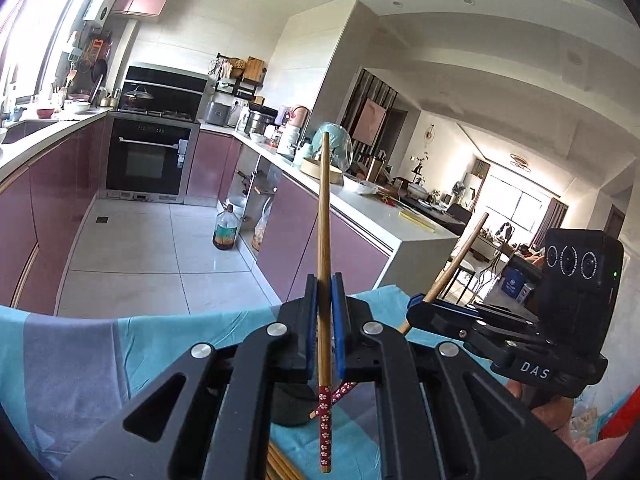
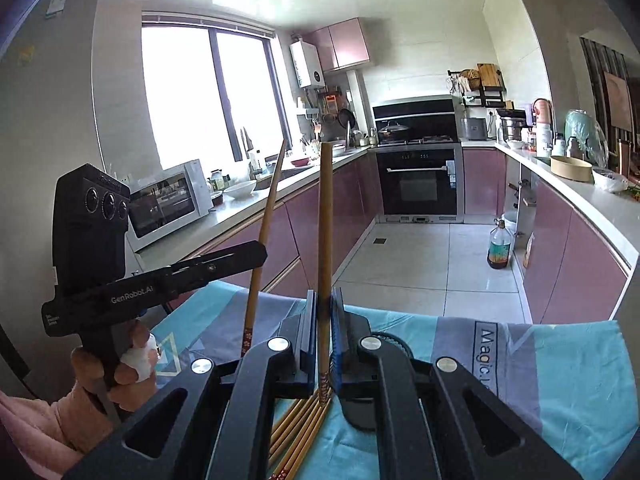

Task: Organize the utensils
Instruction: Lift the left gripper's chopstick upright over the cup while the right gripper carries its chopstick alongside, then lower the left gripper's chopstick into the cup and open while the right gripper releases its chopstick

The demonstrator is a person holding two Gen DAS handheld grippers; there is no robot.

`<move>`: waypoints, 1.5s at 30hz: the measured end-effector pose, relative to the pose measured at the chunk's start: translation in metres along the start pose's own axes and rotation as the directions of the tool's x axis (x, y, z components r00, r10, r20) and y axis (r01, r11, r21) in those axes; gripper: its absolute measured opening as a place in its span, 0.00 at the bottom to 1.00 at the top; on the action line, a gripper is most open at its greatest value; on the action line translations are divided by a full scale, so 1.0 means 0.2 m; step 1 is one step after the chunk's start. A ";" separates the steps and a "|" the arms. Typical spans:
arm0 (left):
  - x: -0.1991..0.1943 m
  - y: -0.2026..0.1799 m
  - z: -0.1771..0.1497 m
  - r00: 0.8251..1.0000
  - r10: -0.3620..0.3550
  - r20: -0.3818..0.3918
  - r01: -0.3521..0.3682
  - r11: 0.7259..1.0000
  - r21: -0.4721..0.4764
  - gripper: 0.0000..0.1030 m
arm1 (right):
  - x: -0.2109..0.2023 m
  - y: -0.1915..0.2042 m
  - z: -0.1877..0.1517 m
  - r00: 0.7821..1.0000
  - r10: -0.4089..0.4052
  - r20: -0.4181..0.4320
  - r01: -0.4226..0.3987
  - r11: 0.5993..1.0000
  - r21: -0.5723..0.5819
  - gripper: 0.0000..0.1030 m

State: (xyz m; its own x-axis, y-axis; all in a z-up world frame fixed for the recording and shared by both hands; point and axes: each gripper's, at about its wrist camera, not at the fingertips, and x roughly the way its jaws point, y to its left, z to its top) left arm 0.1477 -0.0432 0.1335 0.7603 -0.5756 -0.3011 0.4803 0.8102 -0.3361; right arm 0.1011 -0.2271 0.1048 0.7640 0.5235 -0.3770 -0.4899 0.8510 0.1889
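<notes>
My left gripper is shut on a bamboo chopstick that stands nearly upright, its red flowered end hanging below the jaws. To its right, my right gripper is shut on a second chopstick that leans to the right. In the right wrist view, the right gripper clamps its upright chopstick. The left gripper holds its tilted chopstick at the left. Several more chopsticks lie fanned on the teal and grey cloth below. A black round holder sits partly hidden under the jaws.
The cloth covers a table at the near edge of a kitchen. Pink cabinets and a white counter run along the right, with an oil bottle on the tiled floor. A hand grips the left gripper's handle.
</notes>
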 end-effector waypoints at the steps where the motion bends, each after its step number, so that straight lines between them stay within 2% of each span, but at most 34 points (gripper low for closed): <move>1: 0.02 -0.02 0.02 1.000 0.009 0.011 -0.009 1.000 0.005 0.07 | 0.00 -0.02 0.02 1.000 -0.005 0.009 0.005 1.000 0.002 0.05; 8: 0.22 -0.09 0.06 0.997 0.055 0.055 -0.055 0.998 0.005 0.07 | 0.03 -0.11 0.08 0.999 -0.034 0.041 0.033 0.999 0.004 0.05; 13: 0.37 -0.13 0.03 0.991 0.118 0.067 -0.120 0.992 0.028 0.07 | 0.13 -0.15 0.04 0.998 -0.057 -0.001 0.057 0.998 -0.003 0.05; 20: 0.63 -0.10 -0.11 0.980 0.197 -0.019 -0.196 0.978 0.070 0.07 | 0.32 -0.19 -0.04 0.990 -0.040 -0.132 0.044 0.999 0.027 0.05; 27: 0.74 -0.04 -0.26 0.967 0.227 -0.119 -0.213 0.970 0.116 0.08 | 0.47 -0.27 -0.10 0.972 -0.047 -0.232 0.065 0.995 0.074 0.08; 31: 0.76 0.01 -0.30 0.963 0.231 -0.136 -0.215 0.968 0.128 0.11 | 0.50 -0.31 -0.12 0.970 -0.073 -0.233 0.100 0.989 0.107 0.15; 35: 0.72 0.03 -0.25 0.962 0.244 -0.122 -0.229 0.965 0.125 0.26 | 0.49 -0.32 -0.12 0.972 -0.113 -0.208 0.140 0.983 0.116 0.24; 36: 0.70 0.03 -0.25 0.962 0.248 -0.117 -0.233 0.964 0.128 0.30 | 0.48 -0.32 -0.12 0.972 -0.120 -0.200 0.145 0.983 0.117 0.25; 43: 0.48 0.05 -0.21 0.965 0.243 -0.101 -0.231 0.966 0.112 0.36 | 0.40 -0.30 -0.12 0.979 -0.124 -0.162 0.143 0.983 0.113 0.34; 45: 0.41 0.06 -0.20 0.968 0.233 -0.092 -0.223 0.969 0.111 0.43 | 0.37 -0.28 -0.13 0.983 -0.110 -0.148 0.126 0.986 0.109 0.35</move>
State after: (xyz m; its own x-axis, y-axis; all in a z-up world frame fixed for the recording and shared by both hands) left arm 0.1981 -0.0842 0.0695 0.8075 -0.3787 -0.4522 0.3444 0.9251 -0.1599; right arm 0.1738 -0.2366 0.0439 0.7428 0.4153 -0.5252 -0.3408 0.9097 0.2373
